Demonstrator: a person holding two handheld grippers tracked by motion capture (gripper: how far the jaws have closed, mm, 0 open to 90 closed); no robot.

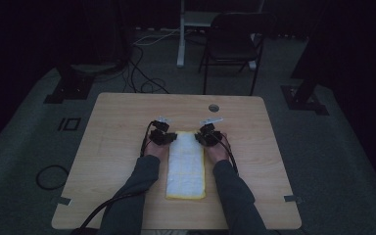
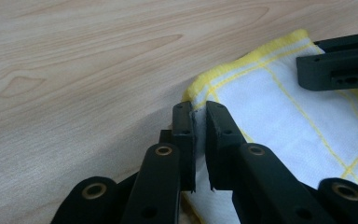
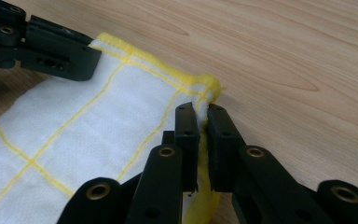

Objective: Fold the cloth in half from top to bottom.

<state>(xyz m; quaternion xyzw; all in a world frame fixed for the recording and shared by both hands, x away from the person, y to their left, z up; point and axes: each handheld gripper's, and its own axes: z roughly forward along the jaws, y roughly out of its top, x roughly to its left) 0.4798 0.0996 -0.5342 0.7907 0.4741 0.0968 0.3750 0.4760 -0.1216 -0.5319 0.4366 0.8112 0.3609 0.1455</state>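
A folded white cloth (image 1: 186, 166) with yellow lines and a yellow border lies lengthwise in the middle of the wooden table (image 1: 117, 122). My left gripper (image 1: 169, 138) sits at its far left corner. In the left gripper view the cloth (image 2: 279, 107) edge is pinched between the pads of my left gripper (image 2: 200, 112). My right gripper (image 1: 201, 137) sits at the far right corner. In the right gripper view my right gripper (image 3: 203, 114) is shut on the yellow-edged corner of the cloth (image 3: 88, 116).
A round hole (image 1: 213, 107) is set in the table near its far edge. Beyond the table stand a black folding chair (image 1: 232, 44) and a white stand leg (image 1: 181, 34), with cables on the dark floor. The room is dim.
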